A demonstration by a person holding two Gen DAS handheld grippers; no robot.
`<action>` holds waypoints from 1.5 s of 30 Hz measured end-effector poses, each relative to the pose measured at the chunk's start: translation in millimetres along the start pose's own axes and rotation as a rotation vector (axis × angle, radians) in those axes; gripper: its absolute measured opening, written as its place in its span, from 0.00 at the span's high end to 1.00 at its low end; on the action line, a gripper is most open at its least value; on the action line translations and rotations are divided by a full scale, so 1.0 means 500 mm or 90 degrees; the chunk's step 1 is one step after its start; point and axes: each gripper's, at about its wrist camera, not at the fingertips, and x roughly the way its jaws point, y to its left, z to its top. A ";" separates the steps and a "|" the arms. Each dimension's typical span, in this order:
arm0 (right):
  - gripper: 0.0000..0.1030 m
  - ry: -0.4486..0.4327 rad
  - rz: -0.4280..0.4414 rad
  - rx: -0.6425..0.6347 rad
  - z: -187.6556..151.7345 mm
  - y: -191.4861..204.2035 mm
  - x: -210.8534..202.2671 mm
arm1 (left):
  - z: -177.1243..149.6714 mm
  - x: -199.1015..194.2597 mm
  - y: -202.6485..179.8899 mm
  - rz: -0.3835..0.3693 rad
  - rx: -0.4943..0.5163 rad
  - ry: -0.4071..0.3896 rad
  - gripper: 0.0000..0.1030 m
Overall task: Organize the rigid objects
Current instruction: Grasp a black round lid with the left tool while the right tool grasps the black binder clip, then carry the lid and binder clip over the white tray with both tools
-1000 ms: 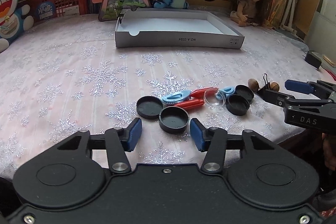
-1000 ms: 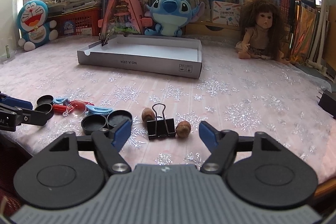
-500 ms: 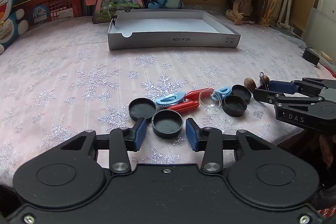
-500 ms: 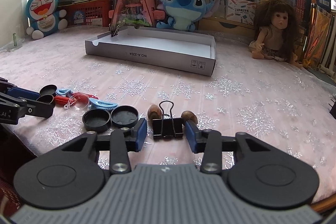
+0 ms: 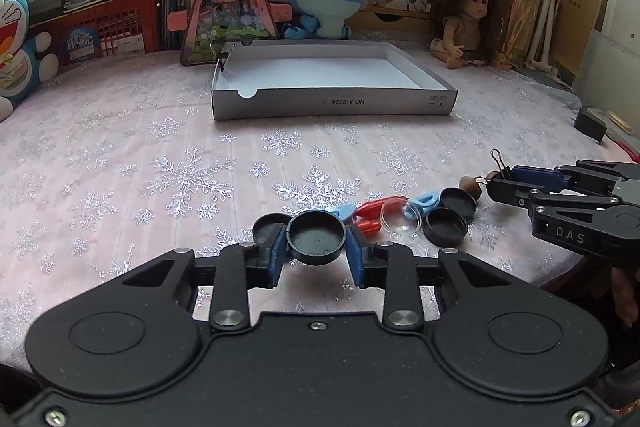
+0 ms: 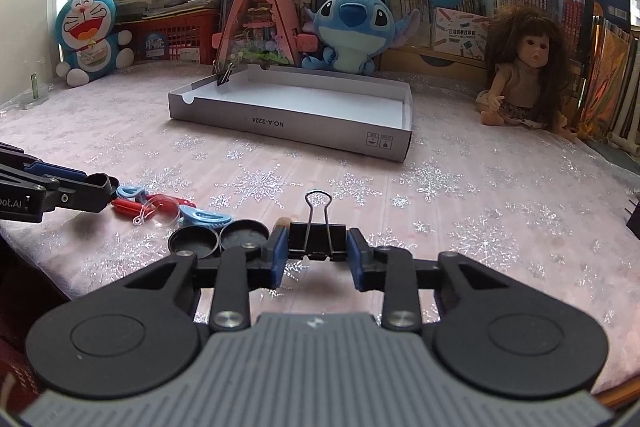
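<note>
Item one: black round cap (image 5: pixel 317 237), clamped across its width between the pads of the left gripper (image 5: pixel 316 251), whose jaws have just been closing; it sits at the near edge of the pink snowflake cloth (image 5: pixel 120 155), with the white cardboard tray (image 5: pixel 332 106) straight ahead and well apart. Item two: black binder clip (image 6: pixel 317 241), gripped at its two ends by the right gripper (image 6: pixel 317 253), jaws likewise just closing, wire handles upright, long axis crosswise to the fingers; the tray (image 6: pixel 288 131) lies ahead and slightly left. By judgement, each hand's coming move is a lift and a forward carry to that tray, the left having the straighter line.
</note>
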 end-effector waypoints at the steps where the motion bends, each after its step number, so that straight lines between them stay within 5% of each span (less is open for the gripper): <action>1: 0.65 -0.002 -0.002 0.001 0.004 -0.002 -0.001 | 0.005 0.000 0.003 0.002 -0.002 -0.003 0.71; 25: 0.65 0.025 -0.020 0.130 0.137 -0.112 0.077 | 0.213 0.092 0.090 -0.002 -0.101 -0.045 0.71; 36: 0.65 0.097 0.050 0.176 0.265 -0.146 0.205 | 0.362 0.220 0.099 -0.027 -0.102 0.022 0.71; 45: 0.65 0.181 0.022 0.171 0.290 -0.141 0.339 | 0.383 0.364 0.098 0.025 -0.102 0.093 0.71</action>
